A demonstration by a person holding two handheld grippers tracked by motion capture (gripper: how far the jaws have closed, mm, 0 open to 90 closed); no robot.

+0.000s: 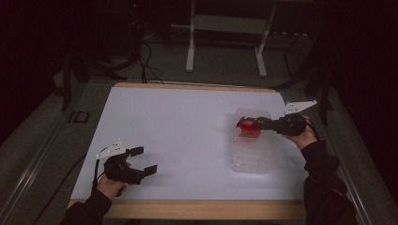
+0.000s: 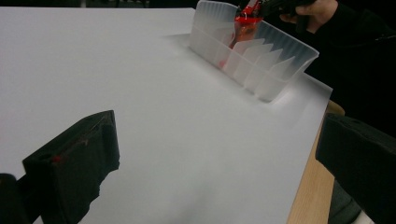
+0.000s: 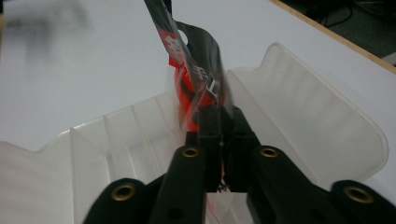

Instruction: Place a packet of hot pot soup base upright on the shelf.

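- The white-covered table [image 1: 187, 136] carries the clear plastic divided tray [image 1: 253, 157] near its right edge; nothing holds that tray down, so treat it as light and likely to slide if you push on it.
- Your right tool [image 1: 248, 124] hangs over the tray's far end, its jaws pinched narrow on the red and black flat packet [image 3: 196, 70]. In the right gripper view the packet stands nearly upright with its hang-hole end pointing away from you.
- Line the packet's flat face up with the thin dividers [image 2: 261, 51] so that it drops into a single slot instead of straddling a wall.
- Lower it slowly and straight, and release only once its lower edge looks seated; a thin packet will probably tip over if let go high.
- Your left tool [image 1: 141, 161] rests wide open and empty near the table's front left, well apart from the tray. Bring it across to steady the tray wall if the tray shifts.
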